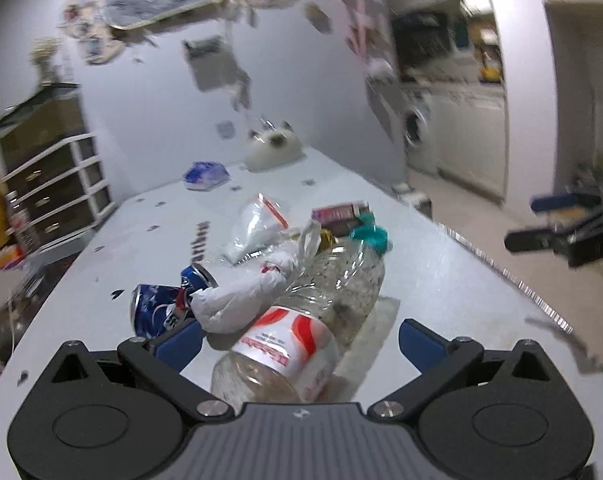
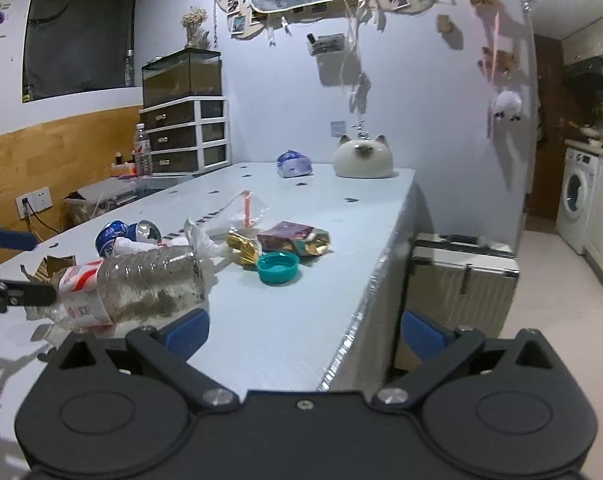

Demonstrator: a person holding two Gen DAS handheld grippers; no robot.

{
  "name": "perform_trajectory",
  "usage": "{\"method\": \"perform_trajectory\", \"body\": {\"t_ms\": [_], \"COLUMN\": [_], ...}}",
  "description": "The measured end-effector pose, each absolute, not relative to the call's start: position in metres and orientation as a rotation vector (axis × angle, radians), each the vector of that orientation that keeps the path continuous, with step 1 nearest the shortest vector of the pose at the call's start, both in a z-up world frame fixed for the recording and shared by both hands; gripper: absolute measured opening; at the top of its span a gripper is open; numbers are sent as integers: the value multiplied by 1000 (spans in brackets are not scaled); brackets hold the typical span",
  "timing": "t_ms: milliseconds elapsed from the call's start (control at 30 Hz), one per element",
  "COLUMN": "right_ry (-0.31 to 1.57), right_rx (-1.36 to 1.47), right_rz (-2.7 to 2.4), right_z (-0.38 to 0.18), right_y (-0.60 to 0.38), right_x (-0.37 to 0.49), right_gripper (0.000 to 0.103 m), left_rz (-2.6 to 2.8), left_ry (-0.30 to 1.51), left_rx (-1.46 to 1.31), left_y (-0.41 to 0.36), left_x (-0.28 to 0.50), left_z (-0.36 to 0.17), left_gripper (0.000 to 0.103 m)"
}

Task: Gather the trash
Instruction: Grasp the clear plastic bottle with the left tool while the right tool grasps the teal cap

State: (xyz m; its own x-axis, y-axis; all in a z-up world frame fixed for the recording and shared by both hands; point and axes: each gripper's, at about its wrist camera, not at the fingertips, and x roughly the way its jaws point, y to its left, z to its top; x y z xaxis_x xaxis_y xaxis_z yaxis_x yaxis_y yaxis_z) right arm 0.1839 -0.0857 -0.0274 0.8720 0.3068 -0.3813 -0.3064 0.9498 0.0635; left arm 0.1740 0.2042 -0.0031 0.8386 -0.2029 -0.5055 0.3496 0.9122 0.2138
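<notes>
Trash pile sits on the pale table [image 2: 301,320], mostly ahead of the left gripper [image 1: 299,340]. Its fingers are spread wide, holding nothing, with the clear plastic bottle [image 1: 301,320] lying on its side between them, base end nearest, not pinched. Just past the left finger: a crumpled white tissue [image 1: 241,300], touching the bottle, then a crushed blue can [image 1: 161,308]. Farther ahead: a clear zip bag [image 1: 257,224], a gold wrapper [image 1: 327,238], a teal cap [image 1: 369,236] and a purple snack packet [image 1: 341,214]. Right gripper [image 2: 303,330] also wide apart, empty, at the table's edge; the bottle lies off its left finger, the cap ahead. Far end: blue packet [image 2: 293,164], cat-shaped ceramic [image 2: 363,158]. Beyond the right finger, on the floor beside the table, a suitcase [image 2: 461,272].
</notes>
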Motion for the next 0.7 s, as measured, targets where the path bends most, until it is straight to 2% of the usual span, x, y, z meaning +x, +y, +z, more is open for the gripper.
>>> {"method": "perform_trajectory", "body": {"t_ms": [100, 200, 400, 467, 700], "right_ry": [402, 401, 390, 407, 461], "right_rx": [-9, -20, -43, -48, -68], "right_rz": [355, 360, 387, 385, 391], "right_z": [-30, -31, -27, -27, -37], "right_y": [-77, -68, -57, -53, -34], "right_x": [196, 208, 237, 252, 303], "right_gripper": [103, 103, 100, 94, 88], "left_rz": [-345, -346, -389, -394, -416], "left_ry": [570, 646, 801, 834, 884], "left_rx": [342, 323, 239, 224, 205], "left_y": [209, 218, 227, 225, 210], "left_x": [197, 217, 232, 228, 195], "left_z": [-6, -12, -18, -17, -7], "left_gripper": [102, 92, 85, 85, 85]}}
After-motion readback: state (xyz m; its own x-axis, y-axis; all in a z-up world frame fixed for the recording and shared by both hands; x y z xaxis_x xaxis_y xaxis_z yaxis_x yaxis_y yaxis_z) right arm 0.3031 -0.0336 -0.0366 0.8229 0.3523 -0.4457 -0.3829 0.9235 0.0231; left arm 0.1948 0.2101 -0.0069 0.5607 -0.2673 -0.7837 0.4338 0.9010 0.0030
